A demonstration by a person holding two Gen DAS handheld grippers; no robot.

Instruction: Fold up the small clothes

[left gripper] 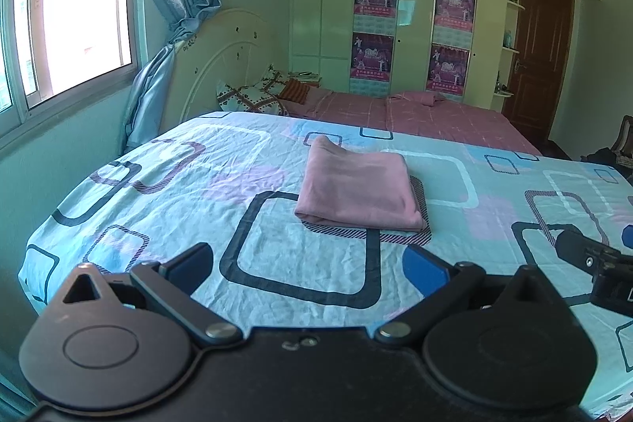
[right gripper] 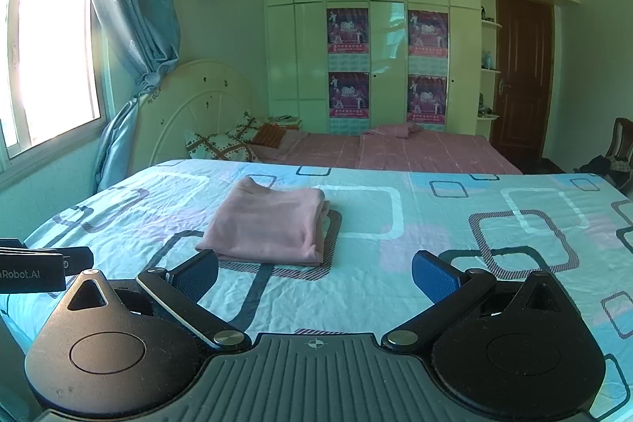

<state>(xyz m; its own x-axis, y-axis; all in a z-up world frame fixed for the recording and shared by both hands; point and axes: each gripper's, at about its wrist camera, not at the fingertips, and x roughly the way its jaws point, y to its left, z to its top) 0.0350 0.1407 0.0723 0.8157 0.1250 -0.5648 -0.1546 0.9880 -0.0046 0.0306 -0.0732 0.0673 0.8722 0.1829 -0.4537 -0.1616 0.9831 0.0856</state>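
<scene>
Ahead of both wide-spread, empty jaws, left gripper (left gripper: 308,265) and right gripper (right gripper: 315,273), lies the folded pink garment (left gripper: 358,190) on the patterned sheet (left gripper: 158,192).

Nothing is blocking my left gripper (left gripper: 308,265) or right gripper (right gripper: 314,273): bare patterned sheet (left gripper: 158,184) is lying open all around the folded pink garment (left gripper: 358,184), the only obstacle ahead.

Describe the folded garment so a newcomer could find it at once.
Start at the pale blue bedsheet printed with rounded squares. Near its middle lies a pink fabric garment folded into a flat rectangle, ahead of both open claws. It is the only loose item on that sheet.
</scene>
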